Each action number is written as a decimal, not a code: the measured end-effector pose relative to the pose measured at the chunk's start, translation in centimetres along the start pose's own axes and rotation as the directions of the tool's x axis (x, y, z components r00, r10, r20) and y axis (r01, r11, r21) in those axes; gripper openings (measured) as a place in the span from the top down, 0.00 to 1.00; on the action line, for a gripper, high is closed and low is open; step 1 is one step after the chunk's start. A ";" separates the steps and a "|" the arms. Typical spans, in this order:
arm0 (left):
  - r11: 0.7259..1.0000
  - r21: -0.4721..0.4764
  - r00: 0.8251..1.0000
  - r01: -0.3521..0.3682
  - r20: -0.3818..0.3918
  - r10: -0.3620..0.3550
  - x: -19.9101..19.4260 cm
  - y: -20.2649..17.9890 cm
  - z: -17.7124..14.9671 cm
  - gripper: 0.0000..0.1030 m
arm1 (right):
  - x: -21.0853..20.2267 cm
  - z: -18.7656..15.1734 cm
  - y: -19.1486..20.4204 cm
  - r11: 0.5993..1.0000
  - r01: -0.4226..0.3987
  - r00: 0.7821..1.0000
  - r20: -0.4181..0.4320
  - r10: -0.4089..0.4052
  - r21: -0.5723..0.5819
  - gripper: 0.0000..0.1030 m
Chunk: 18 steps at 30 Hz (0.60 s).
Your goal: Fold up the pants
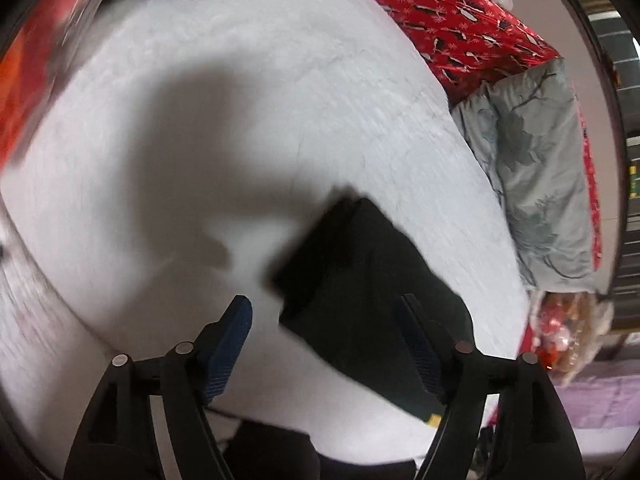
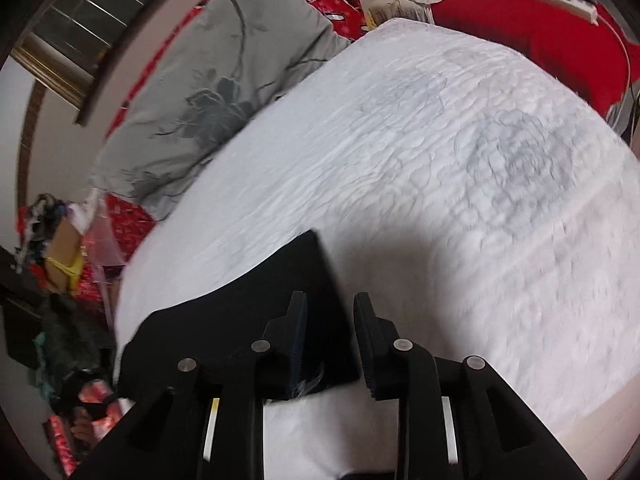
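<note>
Between the spread fingers of the left tool [image 1: 326, 304], nothing is held; the folded black pants [image 1: 372, 300] lie just ahead and under its right finger, flat on the white bed [image 1: 280, 100]. Narrower but also parted, the right tool [image 2: 330, 300] grips nothing and hangs over the pants' [image 2: 240, 320] corner. Beyond lies a grey floral pillow [image 2: 224, 92].

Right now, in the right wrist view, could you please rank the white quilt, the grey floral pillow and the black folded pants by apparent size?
1. White quilt, by far the largest.
2. Grey floral pillow.
3. Black folded pants, though the right gripper partly hides them and they lie nearer the camera, so ranks two and three are unsure.
</note>
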<state>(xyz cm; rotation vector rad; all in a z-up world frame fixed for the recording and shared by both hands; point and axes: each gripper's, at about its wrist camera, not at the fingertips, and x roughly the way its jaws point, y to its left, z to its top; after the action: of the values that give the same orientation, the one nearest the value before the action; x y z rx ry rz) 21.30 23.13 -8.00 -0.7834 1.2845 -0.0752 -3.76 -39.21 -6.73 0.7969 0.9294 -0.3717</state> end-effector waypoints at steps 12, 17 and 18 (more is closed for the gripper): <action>0.994 -0.102 0.994 0.050 -0.091 -0.059 4.6 3.5 -0.7 0.27 | 1.3 -3.2 0.6 0.982 -0.126 0.985 -0.097 0.140 0.138 0.72; 0.992 -0.111 0.994 0.065 -0.085 -0.075 4.3 2.9 -0.5 0.27 | 3.3 -3.5 0.5 0.970 -0.127 0.981 -0.117 0.153 0.205 0.72; 0.992 -0.109 0.994 0.057 -0.082 -0.067 4.3 2.7 -0.4 0.27 | 3.7 -3.5 0.5 0.966 -0.132 0.980 -0.116 0.161 0.224 0.71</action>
<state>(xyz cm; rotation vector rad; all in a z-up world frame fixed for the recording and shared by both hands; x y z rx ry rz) 21.34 22.97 -13.08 -0.9197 1.3535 -0.0918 -3.35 -36.09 -10.74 1.0942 0.9576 -0.2945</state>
